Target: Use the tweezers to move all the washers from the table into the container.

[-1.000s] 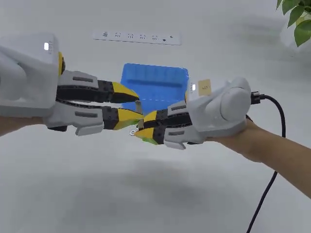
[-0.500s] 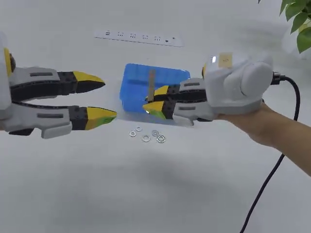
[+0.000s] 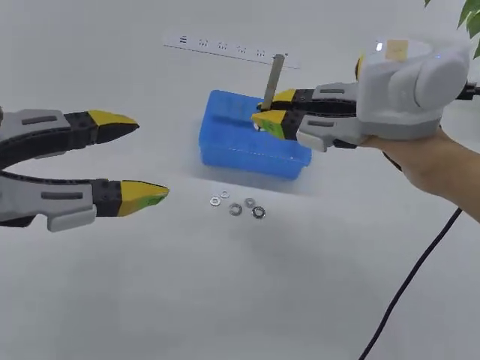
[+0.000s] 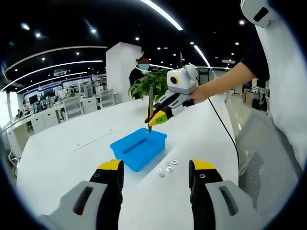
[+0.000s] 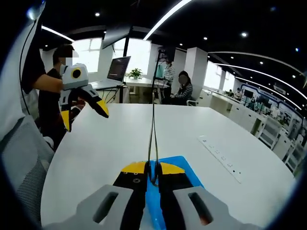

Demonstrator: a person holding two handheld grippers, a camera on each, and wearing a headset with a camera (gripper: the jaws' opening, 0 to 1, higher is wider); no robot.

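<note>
My right gripper (image 3: 264, 120) is clamped on the tweezers (image 3: 274, 79) over the blue container (image 3: 240, 146); my left gripper (image 3: 150, 159) has its jaws apart. The washers (image 3: 236, 208) lie on the bench (image 3: 225, 285) beside it: thin, light, slippery, so I'd pinch each rim

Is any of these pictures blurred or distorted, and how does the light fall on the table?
Head view: soft, even light, only a faint shadow by the blue plastic container; the small silver metal washers look sharp. Left gripper view: the fisheye curves the long ceiling light strips. Right gripper view: the thin metal tweezers are sharp; the windows behind glare white.
</note>
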